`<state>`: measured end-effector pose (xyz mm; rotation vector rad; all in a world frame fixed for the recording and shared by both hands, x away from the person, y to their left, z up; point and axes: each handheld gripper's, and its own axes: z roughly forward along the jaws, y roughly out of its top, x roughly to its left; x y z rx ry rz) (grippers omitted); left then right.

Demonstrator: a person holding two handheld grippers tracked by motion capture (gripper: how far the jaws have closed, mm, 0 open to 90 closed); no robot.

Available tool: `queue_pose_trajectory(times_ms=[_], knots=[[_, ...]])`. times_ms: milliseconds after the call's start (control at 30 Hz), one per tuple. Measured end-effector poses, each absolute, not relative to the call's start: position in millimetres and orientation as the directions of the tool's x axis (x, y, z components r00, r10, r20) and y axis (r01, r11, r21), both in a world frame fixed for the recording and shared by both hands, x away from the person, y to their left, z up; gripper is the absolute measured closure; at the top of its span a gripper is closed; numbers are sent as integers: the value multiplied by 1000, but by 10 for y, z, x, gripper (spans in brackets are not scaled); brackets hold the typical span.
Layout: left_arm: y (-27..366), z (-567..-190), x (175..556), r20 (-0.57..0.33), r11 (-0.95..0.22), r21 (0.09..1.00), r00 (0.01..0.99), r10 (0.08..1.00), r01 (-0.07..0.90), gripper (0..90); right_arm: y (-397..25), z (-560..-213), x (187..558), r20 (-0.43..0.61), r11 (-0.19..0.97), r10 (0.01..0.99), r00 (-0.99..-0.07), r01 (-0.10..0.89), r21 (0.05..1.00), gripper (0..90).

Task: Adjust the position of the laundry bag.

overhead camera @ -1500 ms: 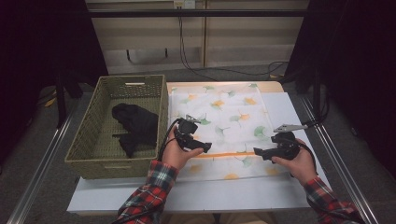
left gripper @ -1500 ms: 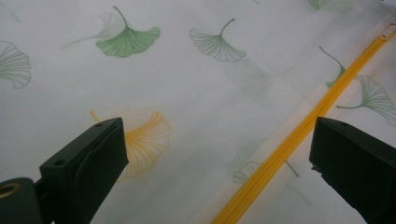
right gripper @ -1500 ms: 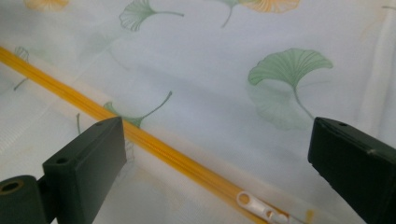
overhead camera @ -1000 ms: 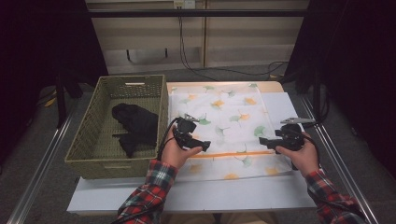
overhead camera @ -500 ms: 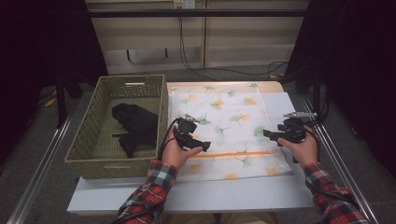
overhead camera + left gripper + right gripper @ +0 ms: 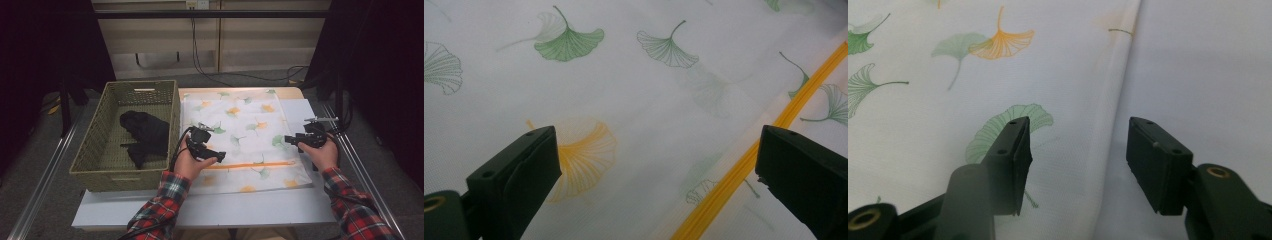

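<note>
A white cloth (image 6: 245, 135) printed with green and orange ginkgo leaves lies flat on the table, an orange stripe (image 6: 250, 165) running near its front edge. My left gripper (image 6: 218, 157) hovers open over the cloth's front left part; in its own view the left gripper (image 6: 656, 165) has wide-apart jaws framing an orange leaf (image 6: 584, 150) and the yellow stripe (image 6: 744, 170). My right gripper (image 6: 288, 140) is open at the cloth's right edge. In the right gripper view the right gripper (image 6: 1078, 160) straddles the cloth's edge (image 6: 1115, 90), over a green leaf (image 6: 998, 130).
A woven basket (image 6: 100, 145) stands left of the cloth with a black garment (image 6: 145, 132) inside. The white tabletop (image 6: 225, 205) shows bare along the front and at the right. Metal rails (image 6: 40, 185) run along both sides; cables hang behind.
My right gripper has moved away from me and to the right, from the cloth's front right area to its right edge. The left gripper has stayed in place.
</note>
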<state>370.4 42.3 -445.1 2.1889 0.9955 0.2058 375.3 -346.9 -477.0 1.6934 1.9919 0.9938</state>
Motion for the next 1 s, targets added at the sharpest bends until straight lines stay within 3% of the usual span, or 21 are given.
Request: queue_pose_trajectory(times_ms=[267,367,533,600,700,1000], knots=[[416,-4488,3709,-151,-444,659,684,713,608,37,-3476,-4829,3800,205,3,959,-195,731,682,519],[413,-4489,3707,-147,-444,658,683,716,608,38,-3476,-4828,3787,184,18,963,-196,730,683,632],[407,-4499,3706,-139,-451,659,687,713,602,39,-3456,-4819,3783,203,9,960,-194,745,667,725],[412,-4511,3710,-144,-451,652,683,716,610,40,-3444,-4812,3781,189,29,961,-203,752,659,832],[414,-4514,3711,-140,-446,656,680,720,608,42,-3442,-4814,3786,207,14,959,-195,758,652,887],[414,-4511,3714,-142,-447,656,682,718,608,46,-3468,-4793,3787,227,-7,957,-183,764,645,900]])
